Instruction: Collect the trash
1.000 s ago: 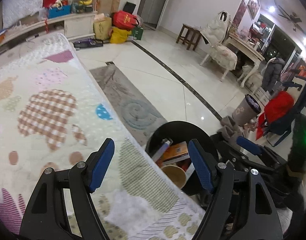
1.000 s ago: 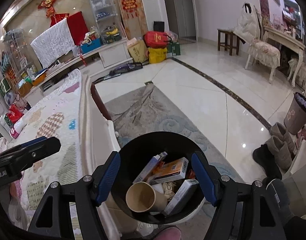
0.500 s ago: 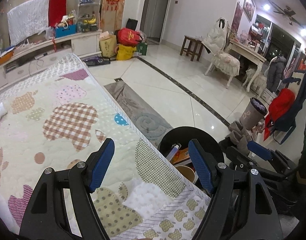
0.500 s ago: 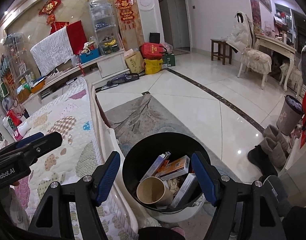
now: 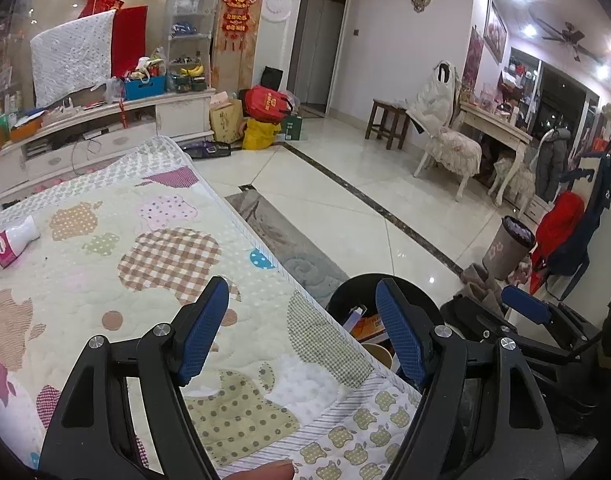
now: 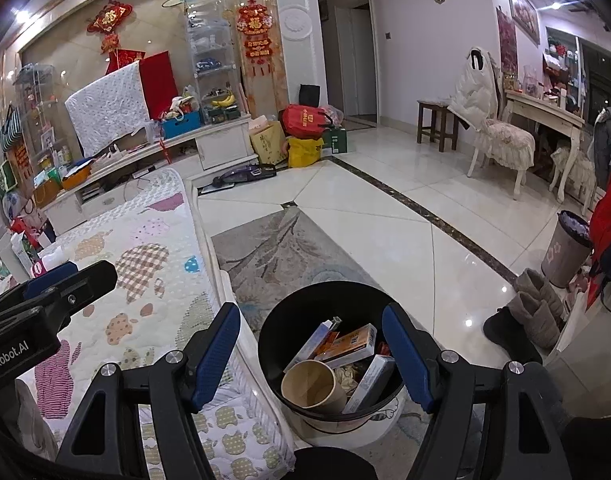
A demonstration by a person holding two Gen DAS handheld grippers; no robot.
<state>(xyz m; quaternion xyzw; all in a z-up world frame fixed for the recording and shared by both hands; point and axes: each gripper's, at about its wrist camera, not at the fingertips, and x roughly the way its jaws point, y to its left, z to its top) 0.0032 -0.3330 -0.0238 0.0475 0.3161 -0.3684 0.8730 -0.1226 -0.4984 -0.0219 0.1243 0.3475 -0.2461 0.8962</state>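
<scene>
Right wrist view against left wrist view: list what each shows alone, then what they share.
Right wrist only: the bin's full contents, paper cup beside an orange box, and the open left claw over the quilt.
Left wrist only: the ceiling fan and the open right claw.
Both: black trash bin, patchwork quilt, white chair.

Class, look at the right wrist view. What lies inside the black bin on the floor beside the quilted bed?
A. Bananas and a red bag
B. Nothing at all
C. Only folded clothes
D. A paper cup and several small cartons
D: the black bin holds a tan paper cup lying on its side among several small cartons, seen between the open right tongs.
</scene>
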